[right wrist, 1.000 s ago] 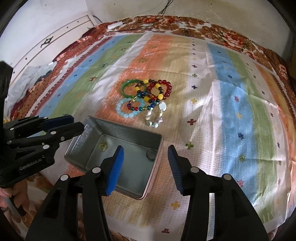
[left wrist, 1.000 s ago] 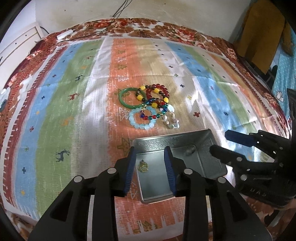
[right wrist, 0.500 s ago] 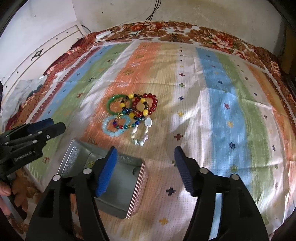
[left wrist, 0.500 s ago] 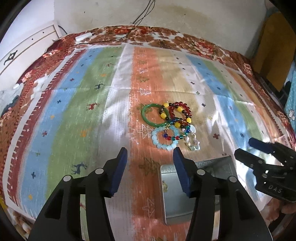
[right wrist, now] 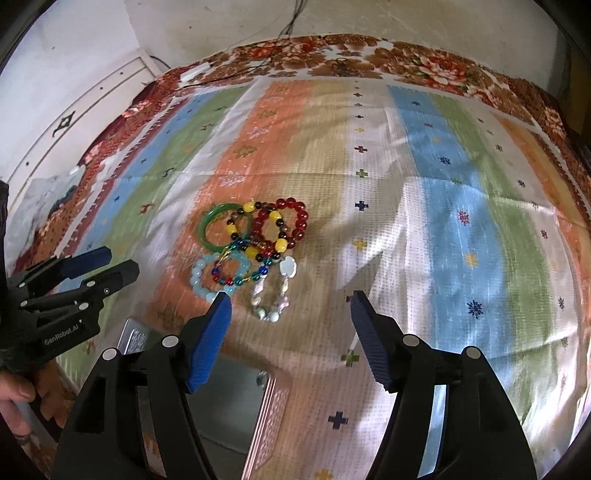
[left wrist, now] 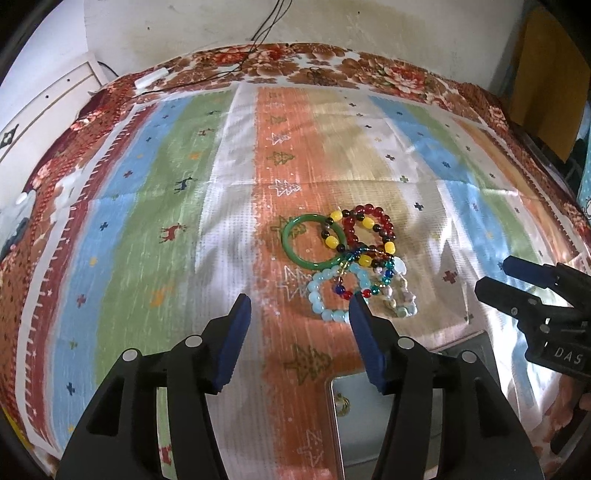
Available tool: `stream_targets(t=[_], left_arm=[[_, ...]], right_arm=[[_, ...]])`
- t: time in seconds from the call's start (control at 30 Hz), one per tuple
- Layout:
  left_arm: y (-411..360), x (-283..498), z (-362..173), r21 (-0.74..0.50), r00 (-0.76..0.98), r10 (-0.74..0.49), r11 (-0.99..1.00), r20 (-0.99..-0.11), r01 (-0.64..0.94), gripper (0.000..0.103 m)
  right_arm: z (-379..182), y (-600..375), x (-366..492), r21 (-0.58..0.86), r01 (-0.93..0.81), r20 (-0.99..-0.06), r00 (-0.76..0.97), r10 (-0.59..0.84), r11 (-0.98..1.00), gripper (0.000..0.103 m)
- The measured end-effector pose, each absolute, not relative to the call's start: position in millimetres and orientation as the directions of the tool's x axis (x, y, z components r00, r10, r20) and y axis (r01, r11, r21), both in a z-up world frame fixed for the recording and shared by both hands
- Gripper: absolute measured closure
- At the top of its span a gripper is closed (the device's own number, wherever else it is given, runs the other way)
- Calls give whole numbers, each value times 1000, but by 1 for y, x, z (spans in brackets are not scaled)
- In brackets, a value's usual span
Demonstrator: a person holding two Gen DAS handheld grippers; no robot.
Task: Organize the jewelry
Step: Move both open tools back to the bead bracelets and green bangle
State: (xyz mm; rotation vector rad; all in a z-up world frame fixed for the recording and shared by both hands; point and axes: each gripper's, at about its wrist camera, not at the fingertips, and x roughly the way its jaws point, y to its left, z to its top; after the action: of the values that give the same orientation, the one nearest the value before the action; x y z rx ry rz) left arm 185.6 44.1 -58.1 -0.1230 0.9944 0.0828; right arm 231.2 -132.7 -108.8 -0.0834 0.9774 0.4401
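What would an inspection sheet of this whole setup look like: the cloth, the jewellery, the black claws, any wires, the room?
Surface: striped woven cloth with small tree and deer motifs, over a floral bedspread.
Job's things: green glass bangle, red bead bracelet, pale blue bead bracelet, other bead bracelets overlapping in one pile; open grey metal tin with a small gold-coloured piece inside.
Clutter: white stick-shaped object at the far edge.
Grippers: left gripper open, empty, short of the pile; right gripper open, empty.
Cables: thin black wires run down the wall onto the bedspread.
Surroundings: stained white wall, white panelled furniture.
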Motion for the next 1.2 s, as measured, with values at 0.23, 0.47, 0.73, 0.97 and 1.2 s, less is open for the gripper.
stream_targets(t=[0.23,0.47,0.73,0.97,1.2], left_arm=[[44,207,-69,-78,512,-17,992,-859,-97,48],[42,223,-79,-89,484,-43,993,-874,-74,48],[41,237,-89,-75,460,-49,996,-886,-38,48],[48,249,-103,-52,426,-27,998,-904,-47,48],[56,258,-115,-55,396,-30,997,-918,-52,48]], right_arm=[[-116,-128,250,143,-381,-822,468,324,913,36],[-122,-121,264,145,-390,-829,454,327,909,36],[-137,-117,282,145,-377,-850,425,310,915,36],[-151,-114,295,157,-366,-872,384,303,917,36],[-161,-109,302,156,-373,-885,359,297,915,36]])
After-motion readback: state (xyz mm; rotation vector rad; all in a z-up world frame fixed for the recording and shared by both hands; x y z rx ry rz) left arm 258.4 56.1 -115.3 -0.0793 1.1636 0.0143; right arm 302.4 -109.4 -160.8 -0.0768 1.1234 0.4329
